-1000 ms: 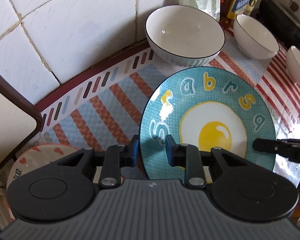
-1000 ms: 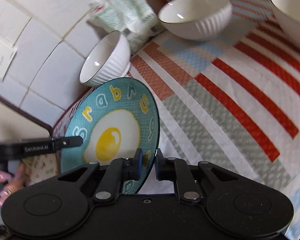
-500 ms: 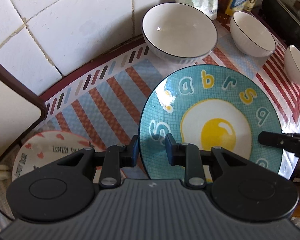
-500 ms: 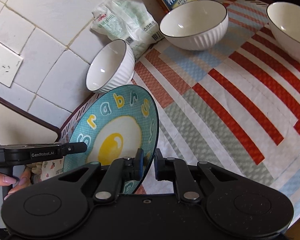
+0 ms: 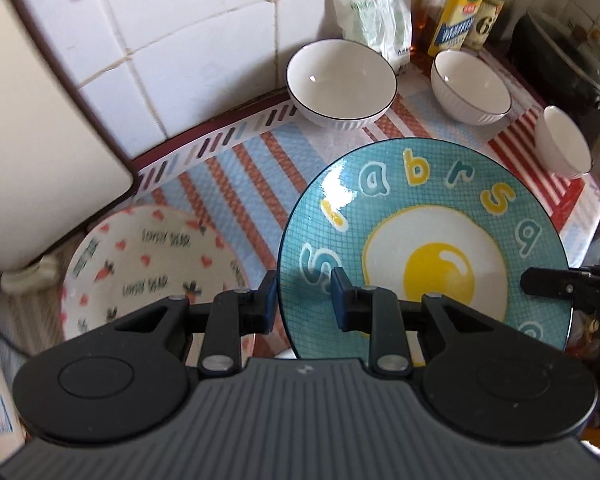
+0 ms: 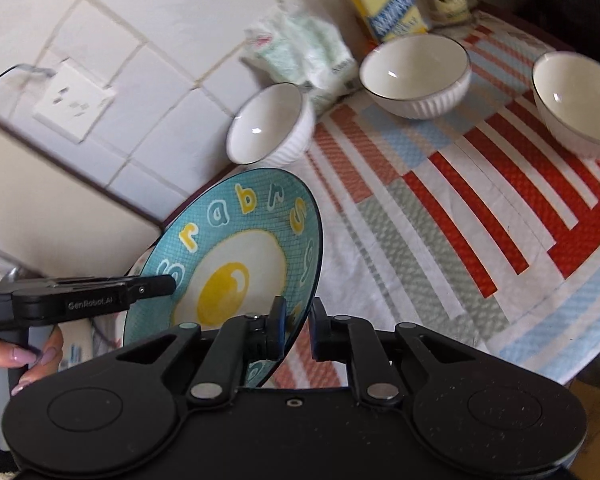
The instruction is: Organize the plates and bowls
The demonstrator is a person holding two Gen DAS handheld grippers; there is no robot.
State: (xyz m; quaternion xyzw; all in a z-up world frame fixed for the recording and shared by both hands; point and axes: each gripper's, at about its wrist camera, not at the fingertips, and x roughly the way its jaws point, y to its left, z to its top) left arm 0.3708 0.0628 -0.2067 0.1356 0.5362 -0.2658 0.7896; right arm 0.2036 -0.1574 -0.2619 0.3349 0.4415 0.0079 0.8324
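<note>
- At far left of the left wrist view: white carrot-and-heart plate (image 5: 148,264) flat on the striped cloth (image 5: 236,168) by the wall; likely base for a plate stack.
- Left gripper (image 5: 305,298): fingers narrow, clamped across left rim of the blue fried-egg plate (image 5: 432,240).
- Fried-egg plate held in the air between both grippers, tilted, face towards the cameras, clear of the cloth.
- Right gripper (image 6: 297,330): fingers nearly closed, pinching the opposite rim of the same plate (image 6: 236,256).
- Hand (image 6: 24,354) seen on the left gripper's handle in the right wrist view.
- Three white ribbed bowls (image 5: 342,82) (image 5: 471,86) (image 5: 562,142) standing apart along the cloth, not nested.
- Progress, judged: early. One plate in transit, none stacked; bowls untouched. Left to do: set egg plate on the carrot plate, then nest the bowls.
- Versus a second ago: plate higher off the cloth; much more of the carrot plate uncovered; wall socket (image 6: 74,100) newly in the right view; grips unchanged.
</note>
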